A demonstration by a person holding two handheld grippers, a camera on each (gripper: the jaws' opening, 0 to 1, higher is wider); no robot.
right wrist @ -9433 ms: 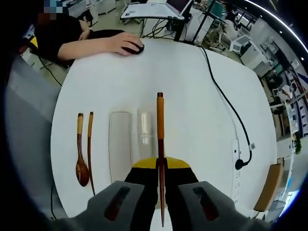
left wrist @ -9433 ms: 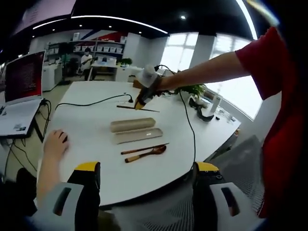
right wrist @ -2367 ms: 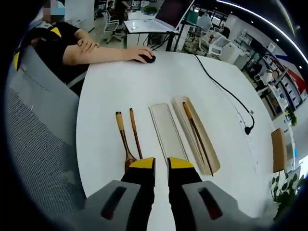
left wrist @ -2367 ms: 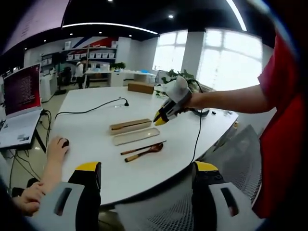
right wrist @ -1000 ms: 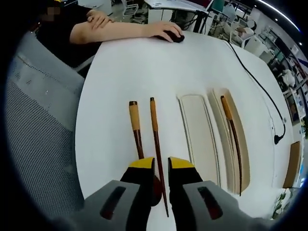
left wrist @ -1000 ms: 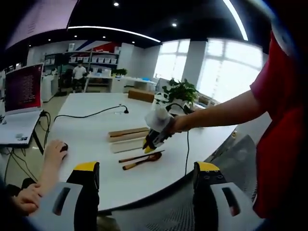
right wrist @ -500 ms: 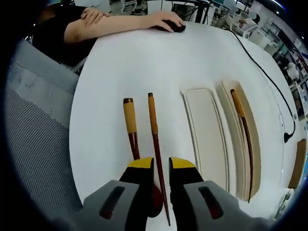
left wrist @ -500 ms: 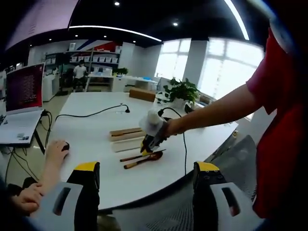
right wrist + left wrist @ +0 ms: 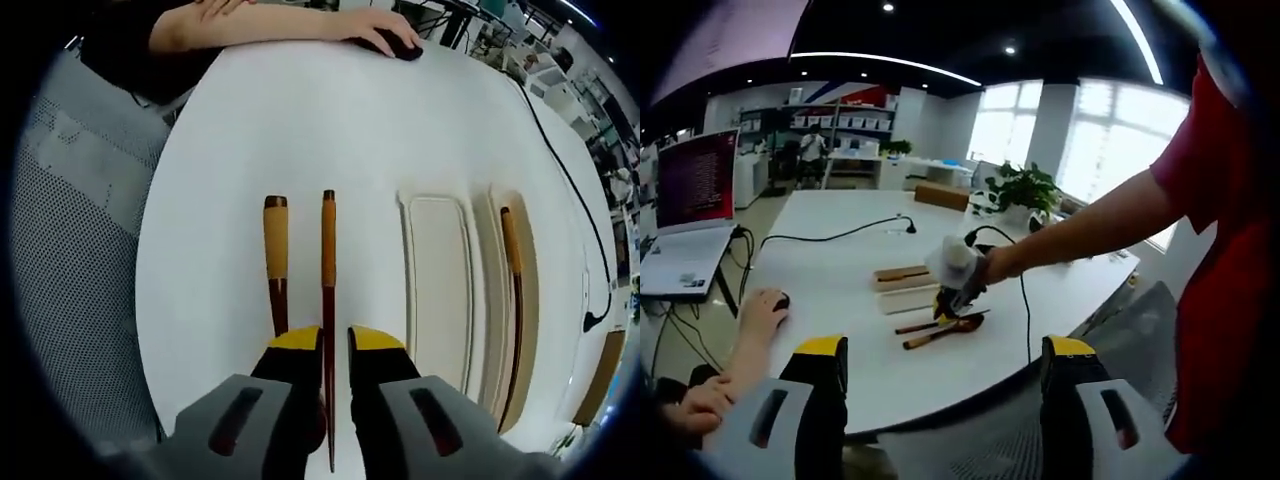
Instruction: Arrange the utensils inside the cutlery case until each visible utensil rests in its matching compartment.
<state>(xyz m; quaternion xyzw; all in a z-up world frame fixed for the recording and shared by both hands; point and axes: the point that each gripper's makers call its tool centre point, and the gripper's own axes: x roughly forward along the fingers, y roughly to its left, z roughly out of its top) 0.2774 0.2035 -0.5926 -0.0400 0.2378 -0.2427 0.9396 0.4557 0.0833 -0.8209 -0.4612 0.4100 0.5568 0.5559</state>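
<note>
— What does the right gripper (image 9: 335, 345) have?
— Its jaws stand either side of a wooden chopstick (image 9: 327, 290) lying on the white bench (image 9: 220, 140). The chopstick's shaft passes down the narrow gap between them, its long axis running straight away from the gripper, orange handle end farthest. Whether the jaws actually press on it, I cannot tell.

— And beside it?
— Just left, lying parallel, a wooden spoon (image 9: 274, 262), orange handle end pointing away too; its bowl is hidden behind the left jaw.

— The case?
— To the right, the flat lid (image 9: 438, 290), then the cutlery case tray (image 9: 528, 300) with a second chopstick (image 9: 513, 300) inside, lengthwise, handle end far.

— Farther out?
— A person's hand (image 9: 372, 27) on a computer mouse (image 9: 396, 45) at the bench's far edge, and a black cable (image 9: 572, 190) at right.

— The left gripper (image 9: 945, 375)?
— Spread wide, holding nothing, back from the bench, facing the right gripper (image 9: 948, 305) set low over the utensils.
</note>
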